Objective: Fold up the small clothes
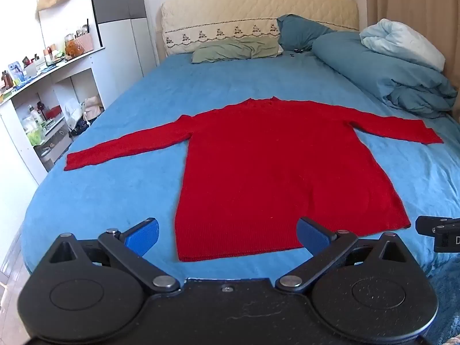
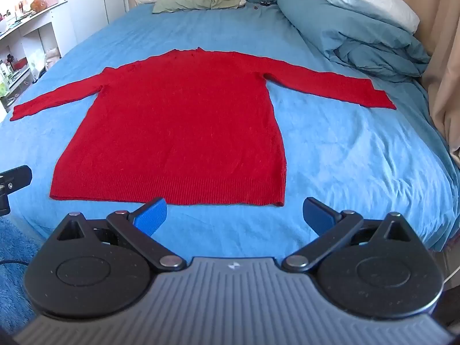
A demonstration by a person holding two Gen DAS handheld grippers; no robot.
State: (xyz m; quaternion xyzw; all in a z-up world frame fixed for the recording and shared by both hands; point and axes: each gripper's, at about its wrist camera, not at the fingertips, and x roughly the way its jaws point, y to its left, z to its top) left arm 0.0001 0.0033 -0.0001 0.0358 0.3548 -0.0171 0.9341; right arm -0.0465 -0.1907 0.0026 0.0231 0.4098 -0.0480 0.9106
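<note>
A red knit sweater (image 1: 276, 166) lies flat on the blue bed sheet (image 1: 120, 189), both sleeves spread out, hem towards me. It also shows in the right wrist view (image 2: 184, 123). My left gripper (image 1: 227, 237) is open and empty, held just before the hem's left half. My right gripper (image 2: 234, 215) is open and empty, held just before the hem's right corner. Part of the right gripper shows at the right edge of the left wrist view (image 1: 440, 233).
Pillows (image 1: 238, 49) lie at the head of the bed, and a bundled blue duvet (image 1: 385, 69) lies at the far right. White shelves (image 1: 43, 106) with clutter stand to the left of the bed. A curtain (image 2: 442, 80) hangs on the right.
</note>
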